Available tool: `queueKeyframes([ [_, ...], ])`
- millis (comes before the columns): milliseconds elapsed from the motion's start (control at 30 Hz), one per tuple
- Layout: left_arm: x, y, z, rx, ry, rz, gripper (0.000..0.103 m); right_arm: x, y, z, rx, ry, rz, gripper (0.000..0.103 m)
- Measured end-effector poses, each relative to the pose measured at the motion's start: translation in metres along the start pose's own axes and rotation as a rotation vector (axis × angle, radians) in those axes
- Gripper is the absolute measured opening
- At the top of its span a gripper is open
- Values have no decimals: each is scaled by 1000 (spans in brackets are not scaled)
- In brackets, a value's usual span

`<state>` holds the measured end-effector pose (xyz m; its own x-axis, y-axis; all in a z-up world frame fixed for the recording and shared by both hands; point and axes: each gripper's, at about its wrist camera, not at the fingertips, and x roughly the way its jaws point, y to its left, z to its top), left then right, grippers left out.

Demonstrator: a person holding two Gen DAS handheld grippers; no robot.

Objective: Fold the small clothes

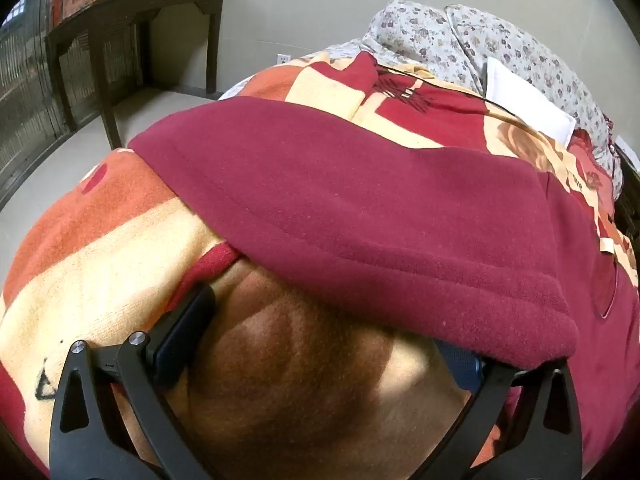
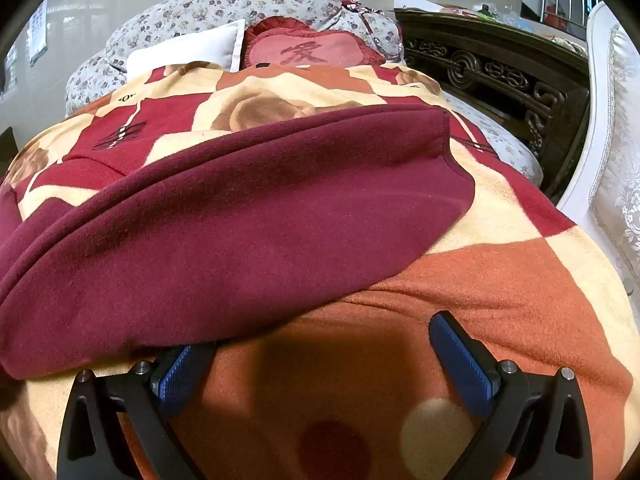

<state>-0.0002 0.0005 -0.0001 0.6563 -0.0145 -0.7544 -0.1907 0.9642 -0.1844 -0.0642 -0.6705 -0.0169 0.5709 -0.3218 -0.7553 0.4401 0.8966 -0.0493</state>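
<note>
A maroon fleece garment (image 1: 360,208) lies folded flat on a patterned blanket (image 1: 100,248); it also shows in the right wrist view (image 2: 240,232). My left gripper (image 1: 324,340) is open, low over the blanket at the garment's near edge. Its left finger (image 1: 184,332) is in view and the garment's edge covers the tip of its right finger. My right gripper (image 2: 320,344) is open and empty. Its left finger (image 2: 180,372) sits under the garment's near edge and its right finger (image 2: 460,356) is over bare blanket (image 2: 500,280).
Floral pillows (image 1: 480,40) and a white pillow (image 1: 524,100) lie at the head of the bed, with a red heart cushion (image 2: 308,50). A dark wooden table (image 1: 132,40) stands on the floor to the left. A carved dark headboard (image 2: 500,68) and white upholstered furniture (image 2: 612,140) stand at right.
</note>
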Motion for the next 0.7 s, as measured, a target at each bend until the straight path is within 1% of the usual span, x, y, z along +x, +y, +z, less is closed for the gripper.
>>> queueKeyframes([
  [233, 0, -2, 0, 3, -1, 7, 103, 0, 0, 0, -1, 0, -1, 103],
  [333, -1, 0, 0, -18, 3, 14, 103, 0, 0, 0, -2, 0, -2, 103],
  [433, -5, -5, -4, -28, 20, 54, 103, 0, 0, 0, -1, 0, -2, 103],
  [533, -10, -11, -1, 23, 71, 79, 103, 0, 0, 0, -1, 0, -1, 103],
  [633, -26, -19, -5, 100, 86, 96, 103, -1, 1, 1, -2, -1, -2, 103],
  [700, -38, -32, -11, 155, 82, 87, 103, -2, 1, 3, -3, 0, -3, 103],
])
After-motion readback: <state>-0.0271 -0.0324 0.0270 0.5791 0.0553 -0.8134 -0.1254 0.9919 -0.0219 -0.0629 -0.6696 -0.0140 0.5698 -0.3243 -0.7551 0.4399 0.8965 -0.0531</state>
